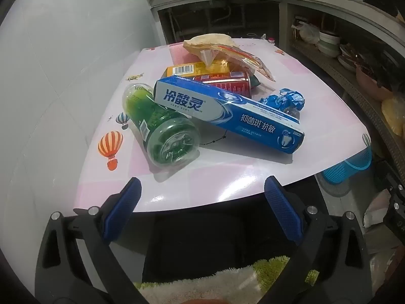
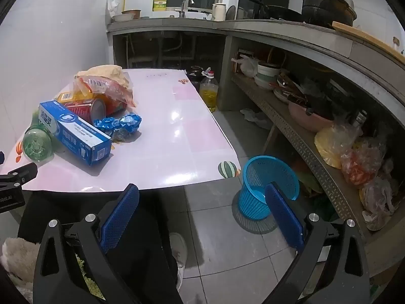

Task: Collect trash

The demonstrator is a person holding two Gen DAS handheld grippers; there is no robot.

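A heap of trash lies on the pink table (image 1: 227,177) (image 2: 177,139). It holds a blue toothpaste box (image 1: 227,111) (image 2: 76,131), a green plastic bottle (image 1: 162,129) (image 2: 38,144) on its side, a red can (image 1: 225,82) (image 2: 91,109), a yellow box (image 1: 187,69), a crumpled blue wrapper (image 1: 283,100) (image 2: 119,124) and a snack bag (image 1: 227,48) (image 2: 106,83). My left gripper (image 1: 202,192) hangs open at the table's near edge, short of the bottle. My right gripper (image 2: 202,197) is open above the floor, right of the table. A blue mesh bin (image 2: 265,185) (image 1: 346,167) stands on the floor.
A concrete counter (image 2: 278,27) with a sink runs along the back and right. Its lower shelf (image 2: 316,147) carries bowls and plastic bags. An oil bottle (image 2: 208,88) stands on the floor beyond the table. The person's dark trousers (image 2: 141,228) and a shoe (image 2: 178,253) are below me.
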